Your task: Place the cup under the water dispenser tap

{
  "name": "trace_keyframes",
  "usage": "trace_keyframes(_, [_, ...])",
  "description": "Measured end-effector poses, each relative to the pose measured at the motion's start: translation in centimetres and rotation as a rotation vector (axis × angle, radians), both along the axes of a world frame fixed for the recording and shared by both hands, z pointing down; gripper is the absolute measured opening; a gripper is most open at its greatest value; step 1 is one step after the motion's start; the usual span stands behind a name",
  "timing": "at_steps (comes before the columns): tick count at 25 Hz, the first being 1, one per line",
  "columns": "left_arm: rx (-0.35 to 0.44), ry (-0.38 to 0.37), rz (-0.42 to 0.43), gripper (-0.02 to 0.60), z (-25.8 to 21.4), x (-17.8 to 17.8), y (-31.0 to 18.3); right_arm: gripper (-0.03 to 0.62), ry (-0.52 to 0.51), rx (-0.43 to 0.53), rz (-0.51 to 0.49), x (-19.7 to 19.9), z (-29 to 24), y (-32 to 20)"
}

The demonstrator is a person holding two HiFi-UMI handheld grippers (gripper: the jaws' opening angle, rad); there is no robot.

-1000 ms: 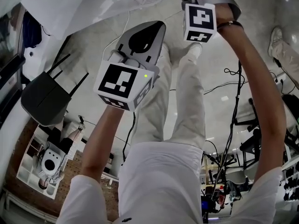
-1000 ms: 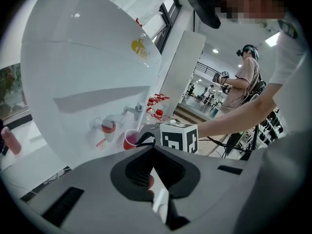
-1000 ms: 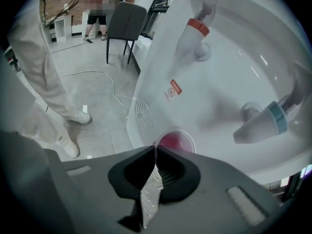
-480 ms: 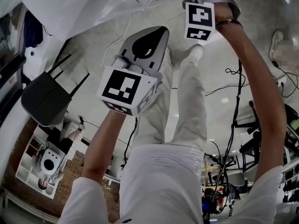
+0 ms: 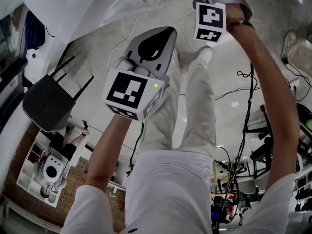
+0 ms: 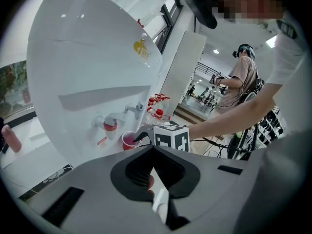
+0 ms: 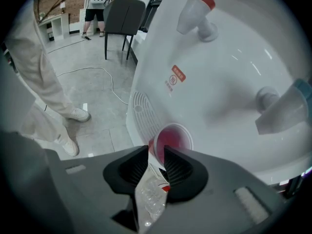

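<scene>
Where right gripper [image 7: 156,151] jaws just spread apart, pink cup [image 7: 173,138] sits between, base hidden; left gripper [image 6: 155,147] pressed together, empty.

A dark grey chair with thin black legs [image 5: 44,104] stands on the pale grey tiled floor [image 5: 97,43], a thin white cable [image 7: 112,84] trailing nearby, while a white open shelf unit [image 5: 29,177] lines a red-brick wall [image 5: 24,145].
</scene>
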State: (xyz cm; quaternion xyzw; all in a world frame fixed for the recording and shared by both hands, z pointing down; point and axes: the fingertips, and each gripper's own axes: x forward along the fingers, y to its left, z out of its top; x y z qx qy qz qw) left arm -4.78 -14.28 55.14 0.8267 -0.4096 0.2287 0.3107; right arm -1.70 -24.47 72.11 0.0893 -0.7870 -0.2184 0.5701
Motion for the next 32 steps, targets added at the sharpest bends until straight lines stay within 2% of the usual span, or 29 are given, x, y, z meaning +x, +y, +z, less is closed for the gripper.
trace_keyframes(14, [0.007, -0.025, 0.027, -0.002, -0.5, -0.2, 0.7, 0.124, -0.099, 0.021, 0.047, 0.3, -3.4, 1.1])
trace_keyframes(23, [0.018, -0.013, 0.031, -0.002, -2.7, 0.4, 1.2, 0.011, -0.15, 0.053, 0.067, 0.8, -7.4, 2.6])
trace_keyframes(32, [0.029, -0.002, 0.044, -0.002, -5.8, 0.3, 1.5, 0.011, -0.184, 0.05, 0.102, 0.7, -12.0, 3.7])
